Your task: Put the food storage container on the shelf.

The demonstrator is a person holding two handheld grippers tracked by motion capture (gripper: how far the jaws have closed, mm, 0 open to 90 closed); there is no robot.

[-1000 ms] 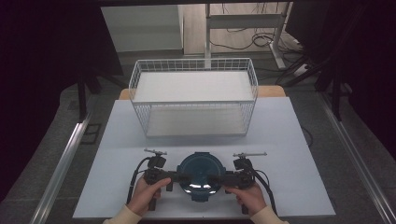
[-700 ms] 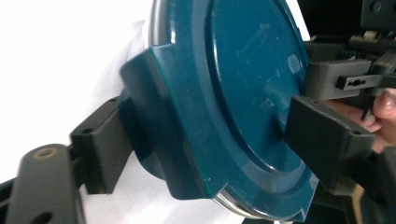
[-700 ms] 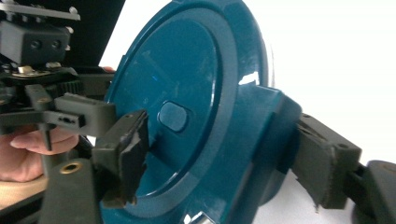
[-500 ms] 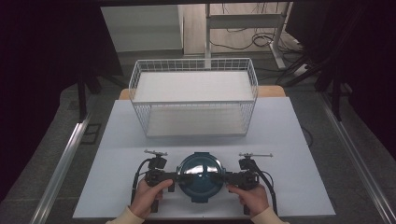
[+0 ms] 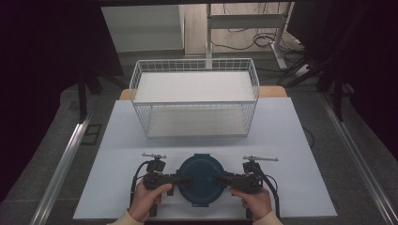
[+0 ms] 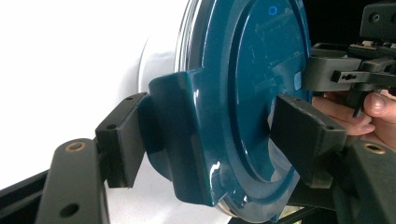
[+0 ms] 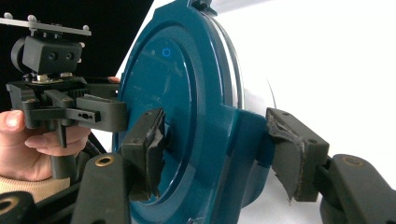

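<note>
1. Left tool (image 5: 180, 180): jaws just closing, now clamped on the side tab of the teal lid (image 5: 201, 180); one pad on the tab's outer face, the other pressed on the lid's top, as seen in the left gripper view (image 6: 210, 140).
2. Right tool (image 5: 220, 180): jaws also just closing, set on the opposite tab; both pads touching it in the right gripper view (image 7: 212, 154).
3. Lid on a clear round container, between the two tools, on the white table (image 5: 291, 140); near edge just ahead of both hands.
4. Beyond the tools: white wire basket (image 5: 195, 96), well apart from the lid.
5. Left hand (image 5: 148, 199) and right hand (image 5: 253, 201) wrapped around the tool handles.
</note>
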